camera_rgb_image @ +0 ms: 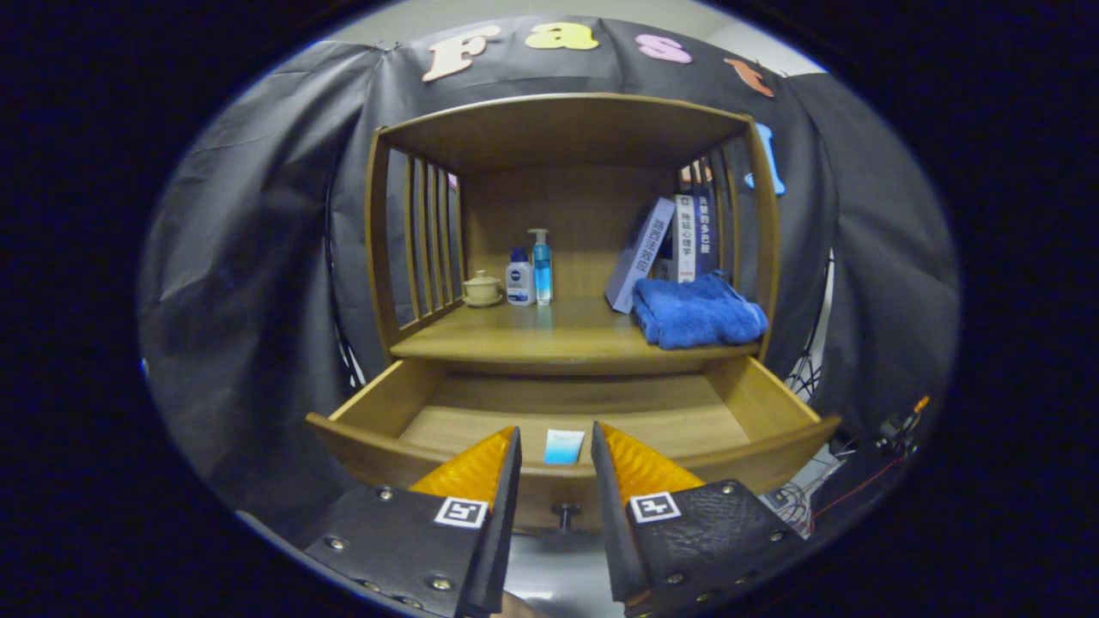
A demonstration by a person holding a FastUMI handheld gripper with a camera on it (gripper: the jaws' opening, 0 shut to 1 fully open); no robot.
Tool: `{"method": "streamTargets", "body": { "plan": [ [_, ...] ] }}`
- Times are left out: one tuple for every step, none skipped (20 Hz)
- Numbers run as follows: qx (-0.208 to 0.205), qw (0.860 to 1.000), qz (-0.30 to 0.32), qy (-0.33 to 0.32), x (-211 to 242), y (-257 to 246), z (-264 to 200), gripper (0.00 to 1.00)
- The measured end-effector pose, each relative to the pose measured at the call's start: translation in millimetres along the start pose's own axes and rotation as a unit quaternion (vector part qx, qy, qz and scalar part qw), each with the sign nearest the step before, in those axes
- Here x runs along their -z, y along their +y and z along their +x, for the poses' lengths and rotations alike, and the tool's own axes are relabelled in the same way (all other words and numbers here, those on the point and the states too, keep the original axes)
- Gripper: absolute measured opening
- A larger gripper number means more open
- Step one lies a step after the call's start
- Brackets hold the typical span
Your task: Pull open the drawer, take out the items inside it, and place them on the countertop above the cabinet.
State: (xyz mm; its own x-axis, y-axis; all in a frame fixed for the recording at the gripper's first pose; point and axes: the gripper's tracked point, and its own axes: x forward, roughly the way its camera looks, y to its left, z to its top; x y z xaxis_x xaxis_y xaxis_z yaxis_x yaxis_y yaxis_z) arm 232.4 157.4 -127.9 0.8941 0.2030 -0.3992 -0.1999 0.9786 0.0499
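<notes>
The wooden drawer [764, 399] under the cabinet stands pulled out toward me. Inside it, near the front wall, lies a small light blue and white packet [564, 446]. My gripper [555, 439] hovers above the drawer's front edge, open, and the packet shows in the gap just beyond the fingertips. Nothing is held between the fingers. The drawer's dark knob [565, 515] sits below, between the fingers. The countertop [549, 339] above the drawer is the cabinet's wooden shelf.
On the shelf stand a small lidded cup [482, 288], a white bottle [519, 279] and a blue pump bottle [541, 268] at the back left. Leaning books [661, 249] and a folded blue towel [697, 312] fill the right side. Cables [884, 433] lie to the right.
</notes>
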Motion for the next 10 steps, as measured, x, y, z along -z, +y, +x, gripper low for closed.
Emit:
{"method": "streamTargets", "body": {
  "plan": [
    [-0.009, 1.0, -0.003, 0.023, -2.0, 3.4, 13.4, 0.51],
    [-0.01, 0.999, -0.009, 0.046, 0.2, 3.5, 24.6, 0.56],
    [-0.009, 0.997, -0.014, 0.069, 2.6, 0.7, 39.7, 0.59],
    [-0.006, 0.995, -0.021, 0.095, 8.5, -2.1, 54.3, 0.59],
    [-0.005, 0.992, -0.025, 0.123, 16.7, -0.6, 69.6, 0.6],
    [-0.001, 0.987, -0.028, 0.156, 26.6, -2.6, 80.4, 0.61],
    [-0.004, 0.982, -0.032, 0.187, 38.7, -3.1, 93.1, 0.6],
    [-0.003, 0.976, -0.035, 0.216, 50.7, -5.8, 103.7, 0.6],
    [-0.004, 0.968, -0.042, 0.249, 61.8, -7.2, 110.8, 0.61],
    [-0.003, 0.961, -0.044, 0.272, 70.0, -6.4, 115.2, 0.61]
  ]
}}
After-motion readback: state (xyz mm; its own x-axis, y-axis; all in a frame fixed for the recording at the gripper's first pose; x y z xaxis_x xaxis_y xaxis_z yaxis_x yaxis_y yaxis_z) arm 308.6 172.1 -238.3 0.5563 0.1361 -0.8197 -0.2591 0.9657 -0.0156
